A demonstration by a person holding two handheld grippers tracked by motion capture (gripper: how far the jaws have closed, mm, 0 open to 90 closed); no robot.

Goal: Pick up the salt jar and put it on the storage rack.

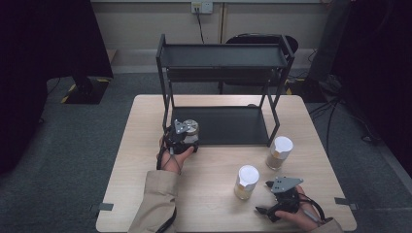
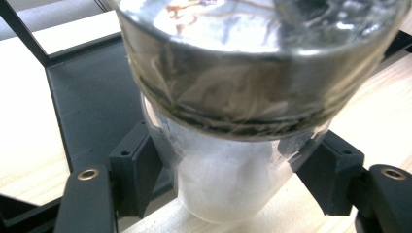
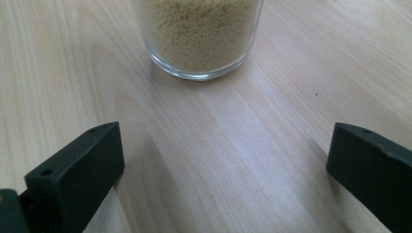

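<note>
- No text, label, brand, number or sign can be read in any of the views.
- The jars on the table [image 1: 145, 145] carry no legible label.
- The yellow-and-black striped marks on the floor [image 1: 68, 94], beyond the table's far left corner, are plain warning stripes without lettering.

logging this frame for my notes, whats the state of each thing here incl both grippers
left gripper: shut on the held jar, at the rack's lower shelf edge
held jar: tilted, gripped between the fingers
right gripper: open, nothing between its fingers, aimed at the near jar
near jar: upright on the table, white lid on, grain inside
far jar: upright, white lid on
rack: upright, top shelf bare
</note>
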